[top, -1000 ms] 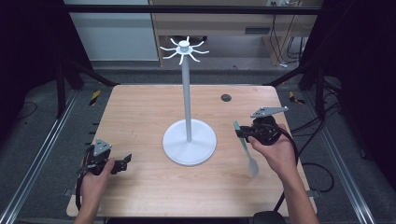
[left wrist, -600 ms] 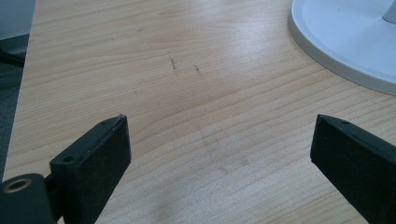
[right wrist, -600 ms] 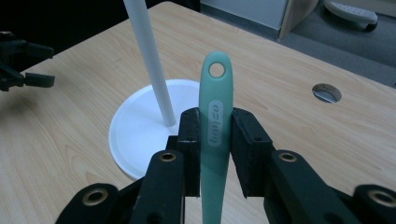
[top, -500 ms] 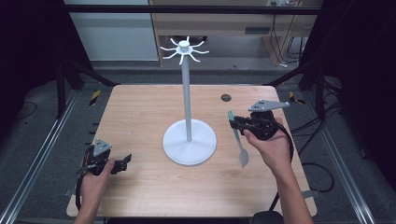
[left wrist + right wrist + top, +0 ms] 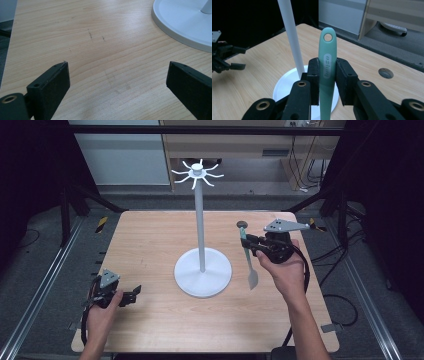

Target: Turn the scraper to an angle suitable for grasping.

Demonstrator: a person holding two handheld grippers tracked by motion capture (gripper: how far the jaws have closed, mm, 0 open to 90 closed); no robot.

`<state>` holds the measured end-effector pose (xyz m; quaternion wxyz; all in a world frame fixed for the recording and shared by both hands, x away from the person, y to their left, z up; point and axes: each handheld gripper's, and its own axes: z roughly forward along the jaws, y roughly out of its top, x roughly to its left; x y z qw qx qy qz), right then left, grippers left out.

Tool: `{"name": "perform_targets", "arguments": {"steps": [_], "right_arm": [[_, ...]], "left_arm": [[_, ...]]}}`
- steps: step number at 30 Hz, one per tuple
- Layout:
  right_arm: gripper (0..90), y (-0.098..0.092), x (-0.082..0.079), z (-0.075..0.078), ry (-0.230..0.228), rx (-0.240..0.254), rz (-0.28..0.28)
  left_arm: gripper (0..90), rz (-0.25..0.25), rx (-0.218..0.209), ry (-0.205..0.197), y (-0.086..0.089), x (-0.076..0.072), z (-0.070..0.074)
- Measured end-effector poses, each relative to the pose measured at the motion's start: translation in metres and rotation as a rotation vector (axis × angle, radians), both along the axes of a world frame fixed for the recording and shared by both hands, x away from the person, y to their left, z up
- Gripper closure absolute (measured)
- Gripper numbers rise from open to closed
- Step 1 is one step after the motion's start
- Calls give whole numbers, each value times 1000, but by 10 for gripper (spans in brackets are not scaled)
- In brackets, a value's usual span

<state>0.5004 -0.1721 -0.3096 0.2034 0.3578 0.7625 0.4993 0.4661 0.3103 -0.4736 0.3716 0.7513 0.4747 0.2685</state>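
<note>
Right gripper point(image 5: 248, 241) raised, clamped on spatula point(image 5: 248, 263) (blade down) — left gripper point(image 5: 131, 294) low, jaws apart.

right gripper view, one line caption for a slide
Hand-held gripper shut on a green spatula handle, white stand behind.

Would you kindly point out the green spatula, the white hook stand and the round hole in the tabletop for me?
green spatula point(image 5: 327, 62): right gripper view, on its handle between the jaws.
white hook stand point(image 5: 199, 215): high view, on the upright pole.
round hole point(image 5: 385, 73): right gripper view, on its dark centre.
</note>
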Motion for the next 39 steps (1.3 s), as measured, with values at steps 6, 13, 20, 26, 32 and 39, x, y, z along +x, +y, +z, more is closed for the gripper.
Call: {"name": "perform_targets", "arguments": {"steps": [6,13,20,26,32,39], "right_arm": [[742,7,2,7,-17,14,-8],[743,11,10,18,-40,40,-24],[742,19,16,33,-67,52,-35],[742,26,16,44,-91,51,-31],[742,25,13,51,-97,41,-36],[742,21,8,53,-114,56,-41]], "left_arm": [[47,9,-23,0,1,-3,-1],[47,4,-38,-7,1,-3,1],[47,1,-35,-14,1,-3,3],[47,-14,-30,-16,0,-3,4],[47,-16,-9,-16,-4,-1,2],[46,-23,14,-15,-7,-1,2]]}}
